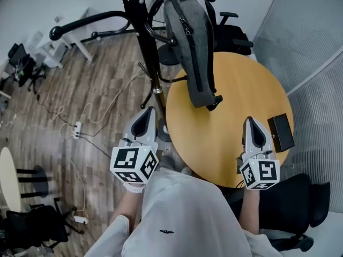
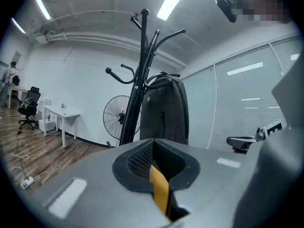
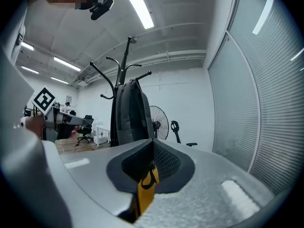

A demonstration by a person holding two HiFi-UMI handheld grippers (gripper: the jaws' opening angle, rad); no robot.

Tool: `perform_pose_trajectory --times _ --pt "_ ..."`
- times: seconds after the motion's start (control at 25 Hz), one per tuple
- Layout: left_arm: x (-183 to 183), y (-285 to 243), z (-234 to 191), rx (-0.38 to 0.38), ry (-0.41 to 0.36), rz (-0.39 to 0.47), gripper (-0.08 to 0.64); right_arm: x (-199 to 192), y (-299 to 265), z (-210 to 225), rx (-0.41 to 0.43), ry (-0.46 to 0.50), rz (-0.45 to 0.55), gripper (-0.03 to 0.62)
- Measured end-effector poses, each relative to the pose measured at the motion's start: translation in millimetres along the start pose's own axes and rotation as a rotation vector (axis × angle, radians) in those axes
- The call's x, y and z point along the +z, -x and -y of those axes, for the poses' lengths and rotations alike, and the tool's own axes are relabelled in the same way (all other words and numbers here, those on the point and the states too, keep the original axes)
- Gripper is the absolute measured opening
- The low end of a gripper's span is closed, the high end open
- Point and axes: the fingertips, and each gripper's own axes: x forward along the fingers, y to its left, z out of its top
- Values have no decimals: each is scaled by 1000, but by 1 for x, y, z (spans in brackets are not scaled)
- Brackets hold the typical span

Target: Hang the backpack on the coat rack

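A grey backpack (image 1: 192,42) hangs from a hook of the black coat rack (image 1: 140,31), its bottom just above the round wooden table (image 1: 225,138). The left gripper view has the backpack (image 2: 163,109) hanging on the rack (image 2: 141,70) straight ahead; the right gripper view shows the same backpack (image 3: 129,113) on the rack (image 3: 119,80). My left gripper (image 1: 144,123) is left of the table, well short of the bag, its jaws shut with nothing between them. My right gripper (image 1: 253,134) is over the table's right side, also shut and empty.
A small black box (image 1: 281,131) lies near the table's right edge. A floor fan (image 2: 117,119) stands behind the rack. Cables and a power strip (image 1: 77,128) trail over the wooden floor at left. Black office chairs (image 1: 286,205) sit near the table, and glass partitions (image 3: 256,94) close the right side.
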Motion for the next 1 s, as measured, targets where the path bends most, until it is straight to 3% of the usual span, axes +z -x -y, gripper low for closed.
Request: perform_pose_trajectory --times 0.32,0.56,1.0 --pt "-22 9 -4 10 8 -47 17 -25 5 1 -10 4 -53 -8" --pt "-34 6 13 -60 -9 -84 17 -21 0 -9 12 6 -32 -8" --pt "-42 6 18 -75 -15 -106 18 -18 -8 -23 52 -3 -22 -8"
